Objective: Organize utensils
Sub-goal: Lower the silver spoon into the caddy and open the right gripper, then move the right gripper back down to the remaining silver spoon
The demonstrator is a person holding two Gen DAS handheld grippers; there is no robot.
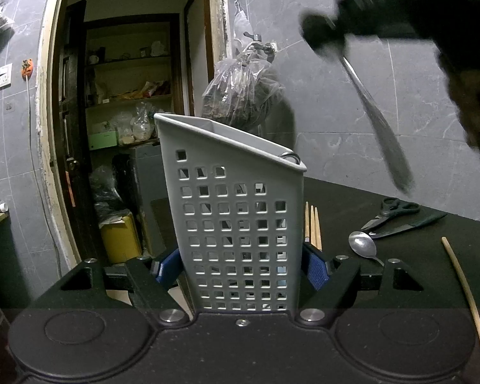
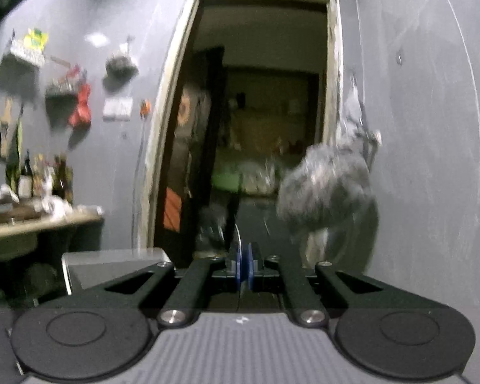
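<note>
Flanking holder [image 1: 240, 224]: chopsticks [image 1: 312, 224], perhaps scissors [image 1: 390, 212].

We find no readable text, labels or numbers in either view. The packets hanging on the wall [image 2: 28, 48] in the right wrist view carry printing, but blur leaves it unreadable, and the bottles on the side counter [image 2: 41, 172] show labels far too small to make out.
</note>
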